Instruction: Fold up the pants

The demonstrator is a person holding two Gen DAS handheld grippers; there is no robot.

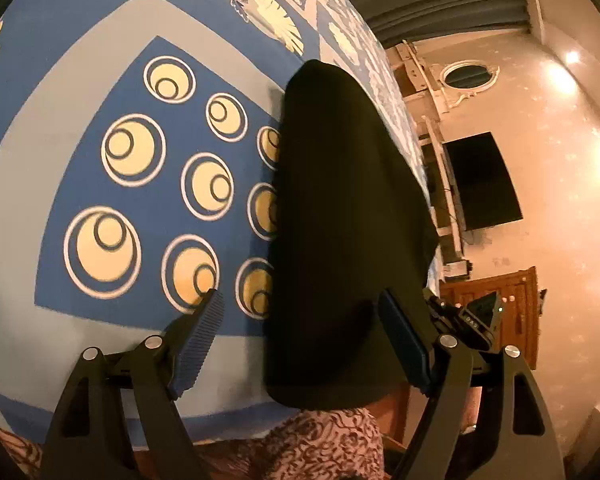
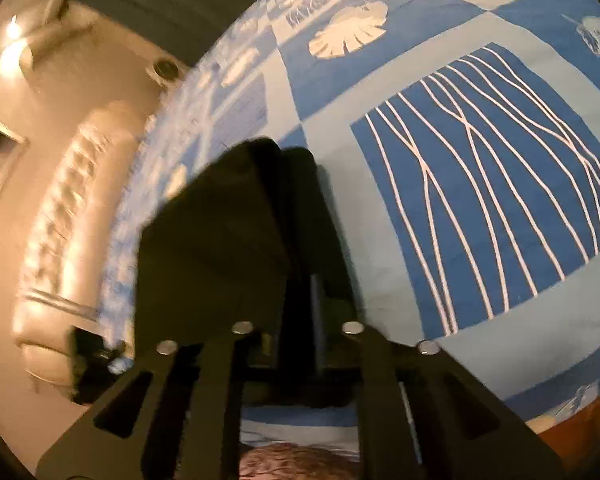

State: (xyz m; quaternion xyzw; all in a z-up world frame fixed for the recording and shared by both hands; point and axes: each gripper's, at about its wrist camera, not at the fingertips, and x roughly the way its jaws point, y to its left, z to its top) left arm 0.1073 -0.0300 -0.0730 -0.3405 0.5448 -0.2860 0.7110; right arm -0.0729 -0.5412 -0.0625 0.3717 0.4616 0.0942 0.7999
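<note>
Black pants [image 1: 348,220], folded into a long narrow strip, plain and matte, lying on the blue patterned bed sheet [image 1: 80,184]. Near end between the spread fingers of the left gripper [image 1: 300,312], untouched by either pad. Right gripper [image 2: 300,264] narrowly parted amid dark folds [image 2: 220,240]; grip impossible to tell.

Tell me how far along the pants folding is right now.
Done: the black pants already lie on the blue patterned bedsheet as a long narrow strip, seemingly doubled leg on leg. In hand: the left gripper is open over the near end, gripping nothing; the right gripper has dark fabric between its fingers, grip unclear. Left: probably folding the strip shorter.
</note>
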